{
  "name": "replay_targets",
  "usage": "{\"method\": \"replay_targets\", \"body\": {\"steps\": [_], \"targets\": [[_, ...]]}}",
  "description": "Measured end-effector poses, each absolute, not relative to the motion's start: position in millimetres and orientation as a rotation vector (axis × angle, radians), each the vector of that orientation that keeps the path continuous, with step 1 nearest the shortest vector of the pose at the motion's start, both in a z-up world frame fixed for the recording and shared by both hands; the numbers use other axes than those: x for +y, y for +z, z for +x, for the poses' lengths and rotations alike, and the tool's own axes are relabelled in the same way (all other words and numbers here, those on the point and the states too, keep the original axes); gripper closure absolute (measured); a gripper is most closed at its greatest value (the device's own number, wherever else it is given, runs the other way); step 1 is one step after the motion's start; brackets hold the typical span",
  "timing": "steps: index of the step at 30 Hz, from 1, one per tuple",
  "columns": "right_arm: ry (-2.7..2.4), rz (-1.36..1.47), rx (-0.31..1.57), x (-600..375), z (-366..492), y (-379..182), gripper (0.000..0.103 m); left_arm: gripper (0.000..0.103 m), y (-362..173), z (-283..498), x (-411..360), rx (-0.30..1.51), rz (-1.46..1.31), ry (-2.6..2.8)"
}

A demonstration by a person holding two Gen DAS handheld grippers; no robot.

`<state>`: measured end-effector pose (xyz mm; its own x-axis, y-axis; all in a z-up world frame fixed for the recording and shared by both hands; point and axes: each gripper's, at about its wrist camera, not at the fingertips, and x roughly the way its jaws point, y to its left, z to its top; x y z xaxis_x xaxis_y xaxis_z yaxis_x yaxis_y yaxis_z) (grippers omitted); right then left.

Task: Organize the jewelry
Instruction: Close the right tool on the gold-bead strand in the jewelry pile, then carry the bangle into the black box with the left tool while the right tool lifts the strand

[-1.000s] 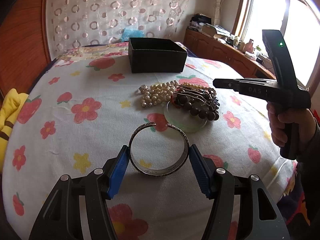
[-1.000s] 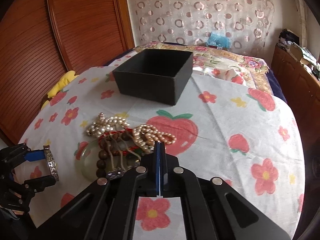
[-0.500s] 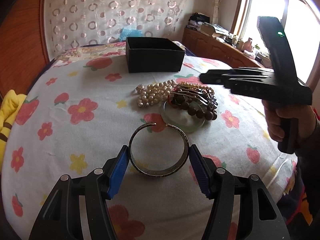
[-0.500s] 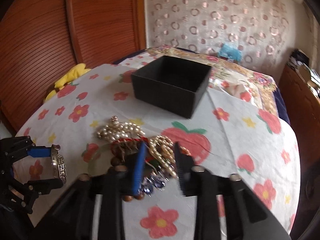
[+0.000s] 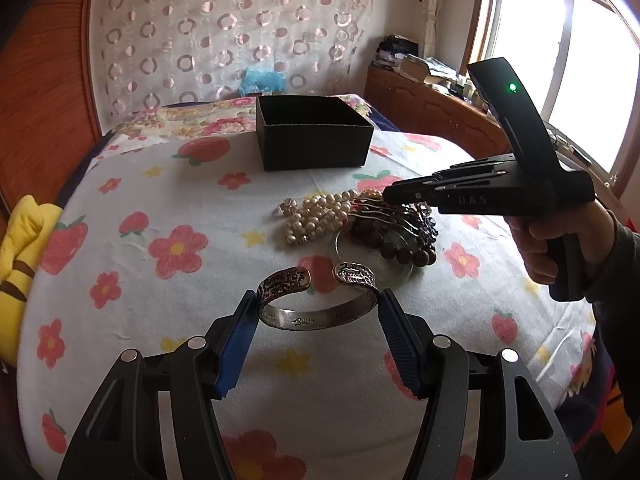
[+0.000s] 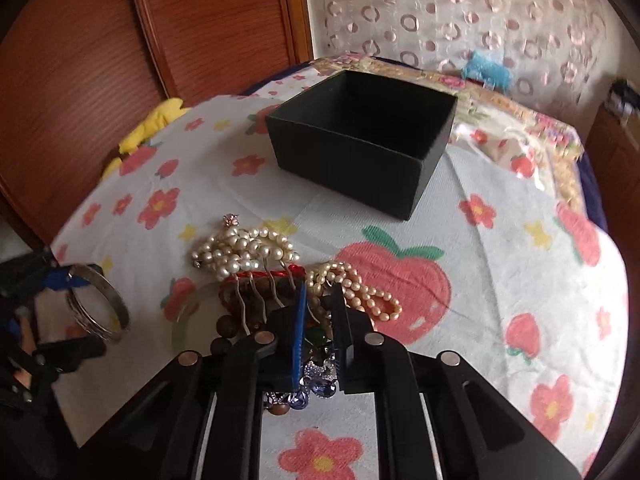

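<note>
My left gripper [image 5: 318, 312] is shut on a silver cuff bracelet [image 5: 318, 298] and holds it above the tablecloth, tilted; it also shows in the right wrist view [image 6: 98, 306]. An open black box [image 5: 314, 136] stands at the back of the table. A jewelry pile lies mid-table: white pearls [image 5: 316, 216], brown wooden beads [image 5: 404, 250], a pale jade bangle [image 6: 188, 316], pinkish pearls [image 6: 360, 286], blue stones [image 6: 316, 378]. My right gripper [image 6: 320, 300] is slightly open, low over the pile, fingers astride the bead strands.
The round table has a white cloth [image 5: 180, 280] with flowers and strawberries. A yellow cushion [image 5: 20, 248] sits at the left edge. Wooden panels [image 6: 100, 60] stand behind, and a cabinet [image 5: 436, 108] runs under the window.
The left gripper has lifted and tilted the cuff. The right gripper opened from shut, then dropped onto the jewelry pile and narrowed.
</note>
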<state>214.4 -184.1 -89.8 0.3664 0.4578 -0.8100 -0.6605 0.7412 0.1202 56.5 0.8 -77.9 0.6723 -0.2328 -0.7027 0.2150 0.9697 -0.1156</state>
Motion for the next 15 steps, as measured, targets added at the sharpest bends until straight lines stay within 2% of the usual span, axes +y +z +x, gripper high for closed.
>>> {"method": "replay_targets", "body": {"steps": [7, 8, 15], "targets": [[0.727, -0.279, 0.983, -177, 218, -90, 0.090, 0.044, -79, 57, -4, 0.794, -0.016, -0.259], [0.731, -0.269, 0.991, -178, 219, -90, 0.097, 0.044, -79, 56, -4, 0.792, -0.016, -0.259], [0.721, -0.212, 0.984, -190, 222, -86, 0.098, 0.044, -78, 55, -2, 0.786, -0.013, -0.256]]}}
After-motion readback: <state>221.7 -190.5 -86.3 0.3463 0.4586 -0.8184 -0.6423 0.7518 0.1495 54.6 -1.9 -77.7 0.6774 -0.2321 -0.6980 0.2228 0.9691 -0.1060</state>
